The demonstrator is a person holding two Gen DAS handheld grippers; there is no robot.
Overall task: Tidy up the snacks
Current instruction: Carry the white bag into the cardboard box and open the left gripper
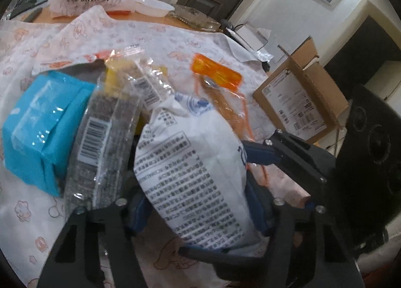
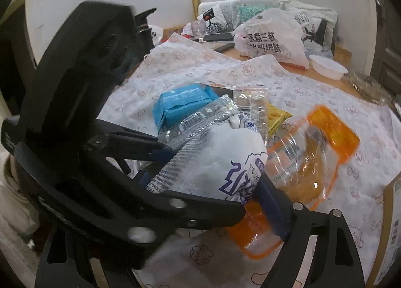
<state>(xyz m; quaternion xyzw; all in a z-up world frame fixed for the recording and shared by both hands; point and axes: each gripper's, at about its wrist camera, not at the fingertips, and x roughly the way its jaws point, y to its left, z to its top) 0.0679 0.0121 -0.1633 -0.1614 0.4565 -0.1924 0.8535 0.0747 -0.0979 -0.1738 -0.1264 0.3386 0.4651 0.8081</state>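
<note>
The white snack bag [image 1: 198, 182] with printed text lies on top of the pile, in the middle of the flowered cloth [image 1: 150, 37], and both of your tools are at it. Your left gripper [image 1: 198, 215] has the bag between its blue pads; the jaws are about half closed and seem to touch the bag's sides, but you cannot tell from this view if the grip is already firm. Your right gripper [image 2: 215, 170] stands more open, its fingers on both sides of the same bag, and a real hold is not visible there. So the step in hand looks like taking this bag out of the heap. Just beside it on one side leans the grey seed bar [image 1: 100, 142], then the blue pack [image 1: 42, 127]; on the other side lies the orange-topped pouch [image 1: 220, 82], partly under the white bag. A cardboard box [image 1: 300, 102] stands beyond the cloth's edge. For the next move, I think you should get a secure hold before lifting, because the bag is soft and full of air, and lift straight so the neighbours do not slide.
</note>
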